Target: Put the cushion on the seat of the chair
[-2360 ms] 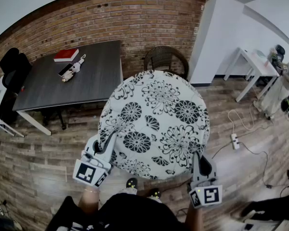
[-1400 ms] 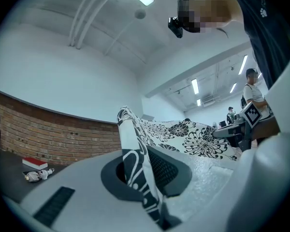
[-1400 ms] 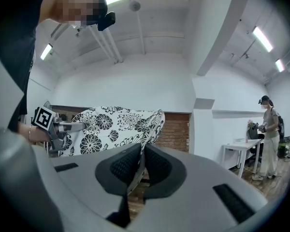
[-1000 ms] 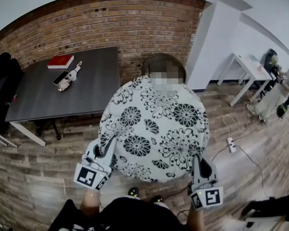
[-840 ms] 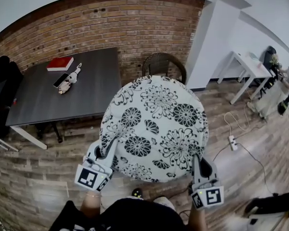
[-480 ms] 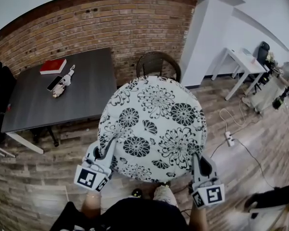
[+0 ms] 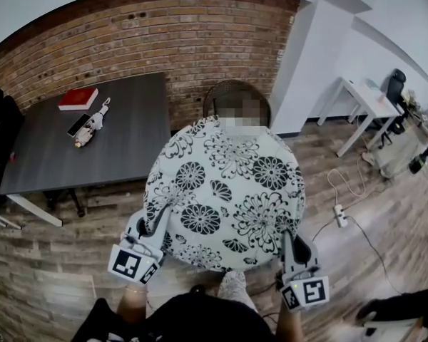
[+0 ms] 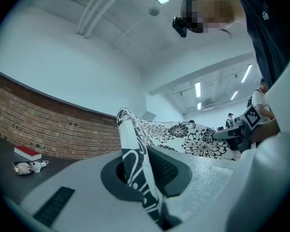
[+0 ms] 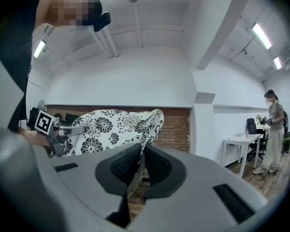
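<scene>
Person holds a round flowered cushion [image 7: 225, 191] in the air in front of a wicker chair [image 7: 212, 98].

Head view: the cushion hides the chair's seat, and the left gripper [image 7: 155, 221] and right gripper [image 7: 288, 242] hold its near rim. Left gripper view: jaws clamped on a fold of cushion fabric. Right gripper view: jaws clenched on a thin cushion edge. Bites this shallow could slip, and with the seat hidden the cushion may land off-centre.

Wide cushion [image 7: 225, 191] covers the chair [image 7: 232, 87]; table [image 7: 121, 141] beside.
</scene>
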